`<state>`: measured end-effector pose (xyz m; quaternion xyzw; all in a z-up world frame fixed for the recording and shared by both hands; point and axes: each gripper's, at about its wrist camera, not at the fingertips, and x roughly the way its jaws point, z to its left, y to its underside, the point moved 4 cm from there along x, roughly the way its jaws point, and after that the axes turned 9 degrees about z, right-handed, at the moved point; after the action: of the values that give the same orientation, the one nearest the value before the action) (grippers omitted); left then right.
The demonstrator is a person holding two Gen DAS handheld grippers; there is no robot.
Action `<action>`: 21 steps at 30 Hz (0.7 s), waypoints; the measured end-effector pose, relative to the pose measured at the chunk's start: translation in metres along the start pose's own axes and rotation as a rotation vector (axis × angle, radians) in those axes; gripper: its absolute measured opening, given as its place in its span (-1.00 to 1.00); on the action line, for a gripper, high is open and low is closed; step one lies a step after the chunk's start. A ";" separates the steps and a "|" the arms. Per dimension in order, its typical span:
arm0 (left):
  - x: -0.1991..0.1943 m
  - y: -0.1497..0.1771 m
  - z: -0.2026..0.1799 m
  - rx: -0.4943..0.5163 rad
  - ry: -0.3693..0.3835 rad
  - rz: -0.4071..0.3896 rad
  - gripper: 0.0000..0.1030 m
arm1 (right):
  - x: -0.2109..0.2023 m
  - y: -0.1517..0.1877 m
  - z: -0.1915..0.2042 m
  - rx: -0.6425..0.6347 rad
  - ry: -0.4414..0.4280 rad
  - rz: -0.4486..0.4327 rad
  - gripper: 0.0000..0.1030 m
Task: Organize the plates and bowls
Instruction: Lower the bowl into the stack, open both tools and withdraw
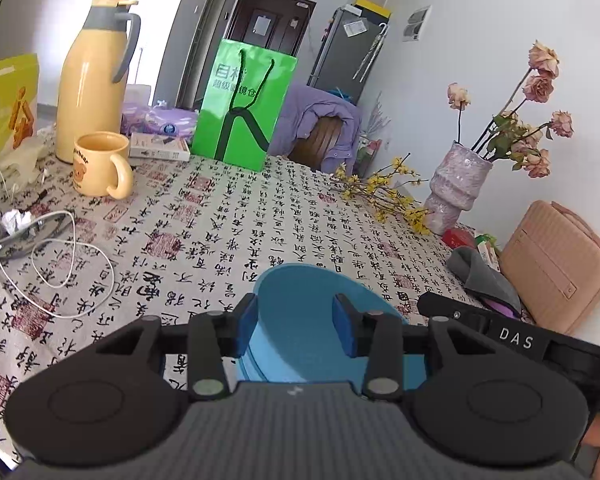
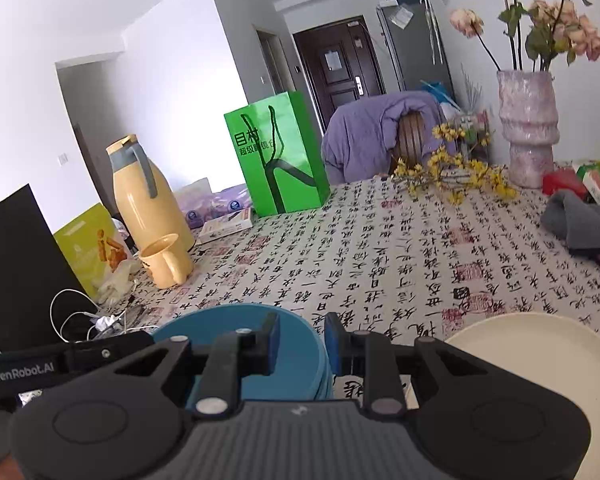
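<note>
The left gripper (image 1: pixel 294 330) stands part open, the blue bowl (image 1: pixel 300 300) between its pads, untouched. The right gripper (image 2: pixel 302 344) gapes narrowly at that bowl's rim; a cream plate (image 2: pixel 540 352) at three o'clock. Bare tablecloth (image 2: pixel 380 248) towards twelve.

Bowl (image 2: pixel 236 344) left of plate (image 2: pixel 540 356), mug (image 2: pixel 166 260) before flask (image 2: pixel 148 196) behind
</note>
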<state>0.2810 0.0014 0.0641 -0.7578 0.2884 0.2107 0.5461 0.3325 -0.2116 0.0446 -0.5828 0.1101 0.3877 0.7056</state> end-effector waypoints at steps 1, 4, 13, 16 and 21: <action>-0.001 0.001 -0.001 0.009 -0.001 -0.002 -0.18 | -0.002 0.000 0.000 0.002 -0.002 -0.002 -0.52; -0.006 0.003 -0.004 0.024 -0.003 -0.013 -0.16 | -0.008 0.002 0.002 -0.013 0.001 -0.014 -0.52; -0.035 0.032 -0.004 0.121 -0.071 -0.084 0.34 | -0.036 0.026 0.017 -0.135 0.060 -0.062 -0.12; -0.048 0.048 0.000 0.146 -0.080 -0.089 0.41 | -0.052 0.041 0.024 -0.183 0.074 -0.091 0.13; -0.069 0.079 0.010 0.150 -0.072 -0.098 0.57 | -0.075 0.073 0.036 -0.221 0.067 -0.119 0.43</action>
<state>0.1764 0.0065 0.0489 -0.7199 0.2460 0.1887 0.6210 0.2215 -0.2086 0.0468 -0.6749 0.0555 0.3355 0.6549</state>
